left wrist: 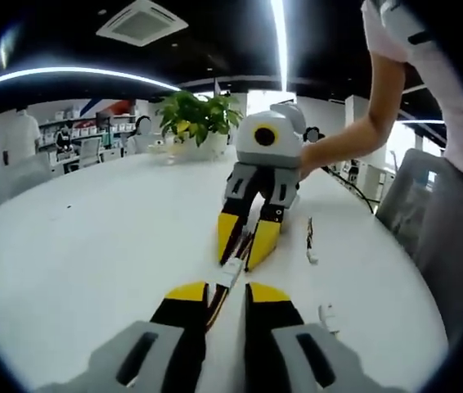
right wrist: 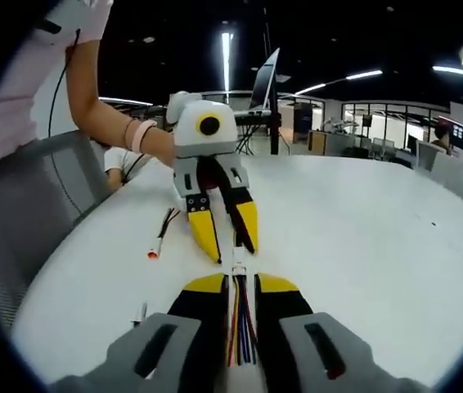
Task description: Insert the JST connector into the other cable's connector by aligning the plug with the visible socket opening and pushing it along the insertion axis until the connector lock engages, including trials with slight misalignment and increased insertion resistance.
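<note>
two cables [right wrist: 240, 323] end-on between grippers [left wrist: 218, 296]

A broad white surface [left wrist: 92, 237] carries a potted green plant [left wrist: 199, 119] at its far edge, with shelving and office chairs beyond the plant to its left. Above the plant a dark ceiling holds a square vent [left wrist: 141, 22] and long light strips [left wrist: 279, 37]. A grey mesh chair [right wrist: 31, 213] stands just beside the surface.

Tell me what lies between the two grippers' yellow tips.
In the left gripper view, white connectors sit between the left gripper and the right gripper, wires running back into each. The right gripper view shows the same at the connectors.
</note>
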The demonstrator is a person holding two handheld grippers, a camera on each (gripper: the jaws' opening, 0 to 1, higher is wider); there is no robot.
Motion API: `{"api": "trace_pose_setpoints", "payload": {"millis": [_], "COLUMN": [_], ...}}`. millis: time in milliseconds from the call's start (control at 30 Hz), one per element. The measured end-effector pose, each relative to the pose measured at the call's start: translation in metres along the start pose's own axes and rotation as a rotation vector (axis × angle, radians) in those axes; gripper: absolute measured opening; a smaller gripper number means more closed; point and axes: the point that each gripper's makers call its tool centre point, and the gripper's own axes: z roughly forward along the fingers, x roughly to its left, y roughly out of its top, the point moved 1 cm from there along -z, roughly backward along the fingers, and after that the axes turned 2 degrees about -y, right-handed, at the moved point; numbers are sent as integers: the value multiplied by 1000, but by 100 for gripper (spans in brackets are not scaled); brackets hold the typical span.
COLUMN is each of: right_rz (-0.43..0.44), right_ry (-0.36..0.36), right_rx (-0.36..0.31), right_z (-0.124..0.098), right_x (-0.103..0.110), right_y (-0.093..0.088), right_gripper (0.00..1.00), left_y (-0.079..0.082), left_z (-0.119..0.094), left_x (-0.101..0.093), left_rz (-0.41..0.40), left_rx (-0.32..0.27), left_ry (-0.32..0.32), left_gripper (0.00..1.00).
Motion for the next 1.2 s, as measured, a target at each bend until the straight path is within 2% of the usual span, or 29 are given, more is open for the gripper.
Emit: {"api": "trace_pose_setpoints", "payload": {"millis": [167,267,400,500,600,767,933,1033,1200], "right_rz": [9,84,66,61,67,55,43,103,109], "right_ry": [-40,-50,-74,-82,-84,-82,-75,-42,-42], "right_rx": [2,-64,-74,-79,-92,-96,-97,-146,-98], "right_z": [-8,-17,-30,-37,-44,-54,-59,-60,-60], "right_x": [-9,-9,-11,-5,6,22,38,49,59], "right_y": [-2,11,18,24,35,41,44,44,27], "right_gripper": [20,19,20,20,18,17,15,15,15], "left_y": [0,3,15,26,35,45,43,43,27], "left_z": [-2,-9,-19,-25,-28,-39,-45,-37,-32], "left_x": [-5,-5,-8,-11,-18,-32,-48,-61,-75], "left_rz": [36,25,11,1,17,27,27,18,-12], "left_rx": [53,45,18,-15,-17,-23,-18,-5,31], "left_ry": [9,15,22,25,30,40,32,31,18], "left_gripper": [20,21,28,32,32,32,32,32,32]}}
